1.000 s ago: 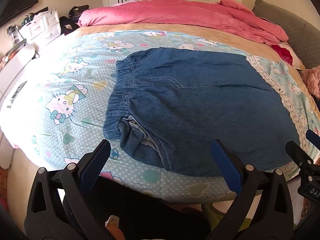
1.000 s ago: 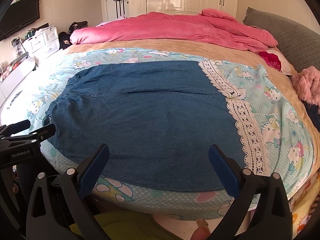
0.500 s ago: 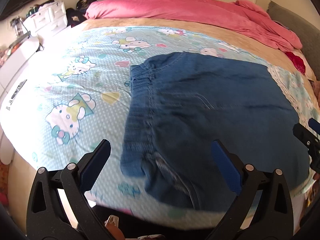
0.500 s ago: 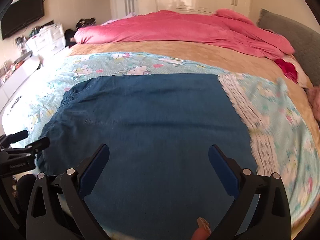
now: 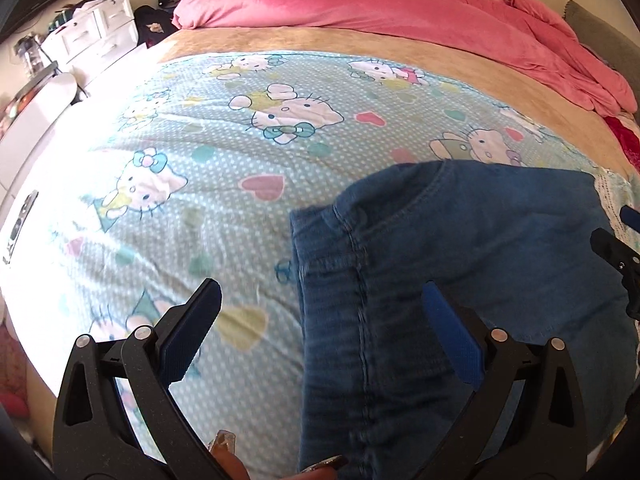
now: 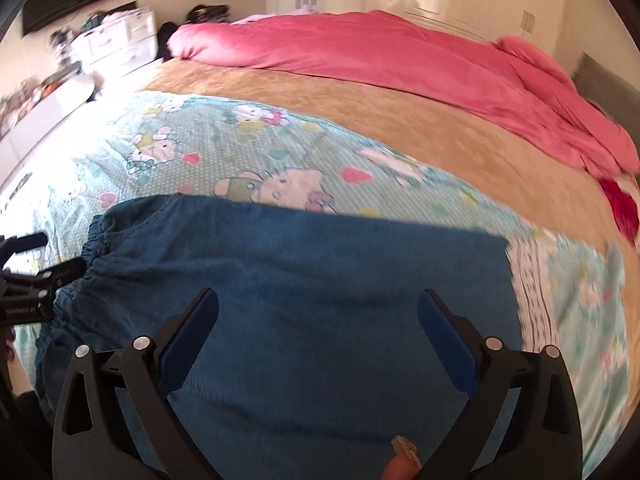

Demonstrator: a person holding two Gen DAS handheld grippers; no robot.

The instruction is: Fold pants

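Blue denim pants (image 5: 460, 272) lie flat on the Hello Kitty sheet (image 5: 200, 152), elastic waistband to the left; they also show in the right wrist view (image 6: 304, 280). My left gripper (image 5: 320, 316) is open and empty, low over the waistband edge, one finger over the sheet and one over the denim. My right gripper (image 6: 318, 320) is open and empty, low over the middle of the pants. Each gripper's tip shows at the edge of the other's view.
A pink duvet (image 5: 400, 20) is heaped at the far side on a tan blanket (image 6: 360, 112). White drawers (image 5: 92, 36) stand left of the bed. A lace sheet border (image 6: 532, 292) runs right of the pants.
Both grippers have moved forward and down over the bed, close above the pants. Their jaws stayed open. The pants lie as before.
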